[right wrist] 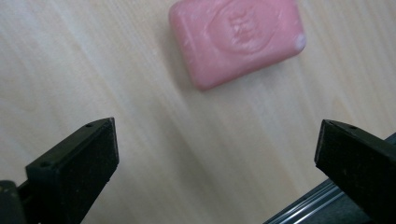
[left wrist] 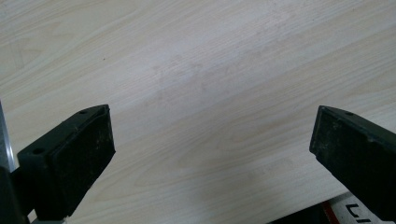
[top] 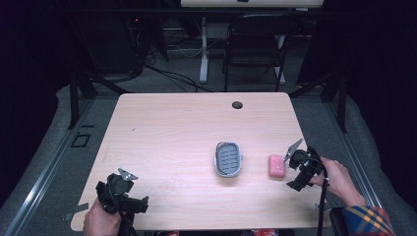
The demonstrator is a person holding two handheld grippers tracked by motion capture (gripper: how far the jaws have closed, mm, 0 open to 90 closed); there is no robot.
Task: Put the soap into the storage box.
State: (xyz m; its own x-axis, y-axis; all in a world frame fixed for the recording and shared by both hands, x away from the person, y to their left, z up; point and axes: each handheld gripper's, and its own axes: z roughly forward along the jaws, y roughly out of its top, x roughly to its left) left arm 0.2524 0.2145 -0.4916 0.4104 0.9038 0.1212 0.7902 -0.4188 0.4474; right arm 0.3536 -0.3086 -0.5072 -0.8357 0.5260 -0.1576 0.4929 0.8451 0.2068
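My right tongs point(top: 293, 162) stand wide open with nothing between them, just beside the pink soap bar point(top: 276, 166), which lies flat on the surface point(top: 167, 128) right of the grey soap dish point(top: 228, 159). I should straddle the bar's short sides squarely, come down low, and close gently so it doesn't squirt out. My left tongs point(top: 129, 189) wait open and empty near the front edge.

Even overhead light falls on the bench point(top: 172, 147), which stands bright against near-black surroundings on all sides. Shadows on it are faint and short. In the right gripper view the pink soap point(right wrist: 236, 39) looks soft and slightly blurred; the near jaws are also unsharp.
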